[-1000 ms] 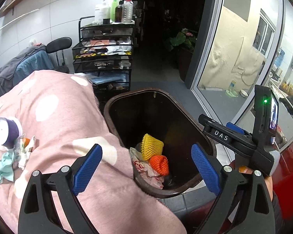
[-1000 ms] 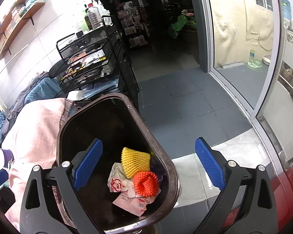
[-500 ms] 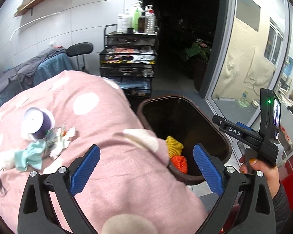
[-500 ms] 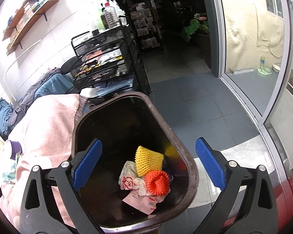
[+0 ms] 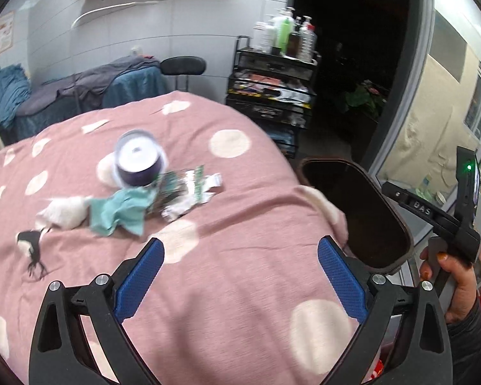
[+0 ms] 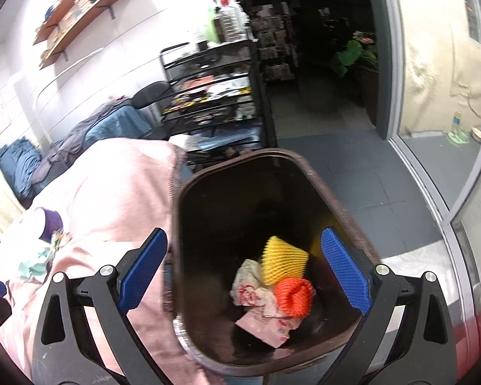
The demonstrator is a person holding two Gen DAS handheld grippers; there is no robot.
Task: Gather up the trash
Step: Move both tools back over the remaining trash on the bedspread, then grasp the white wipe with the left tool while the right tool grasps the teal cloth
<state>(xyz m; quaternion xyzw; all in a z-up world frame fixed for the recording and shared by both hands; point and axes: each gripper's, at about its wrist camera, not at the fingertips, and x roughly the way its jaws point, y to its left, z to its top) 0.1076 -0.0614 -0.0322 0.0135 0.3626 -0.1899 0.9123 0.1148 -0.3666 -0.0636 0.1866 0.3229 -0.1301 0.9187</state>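
A dark brown trash bin (image 6: 340, 208) stands beside a table under a pink dotted cloth (image 5: 240, 218). Inside the bin lie a yellow foam net (image 6: 282, 258), an orange foam net (image 6: 293, 296) and crumpled wrappers (image 6: 259, 301). On the cloth sits a pile of trash: a teal scrap (image 5: 122, 210), white tissue (image 5: 65, 211), a torn green-and-white wrapper (image 5: 189, 189) and a purple cup (image 5: 138, 163). My left gripper (image 5: 240, 276) is open over the cloth, short of the pile. My right gripper (image 6: 242, 271) is open and empty above the bin.
A black wire rack (image 5: 271, 93) with bottles on top stands behind the table. A chair (image 5: 182, 65) and draped blue-grey fabric (image 5: 80, 89) lie at the back left. A glass door (image 6: 433, 102) is on the right. A hand (image 5: 455, 276) holds the right tool.
My left gripper has swung left from the bin toward the trash pile on the cloth. The right gripper stays open over the bin, shifted slightly.
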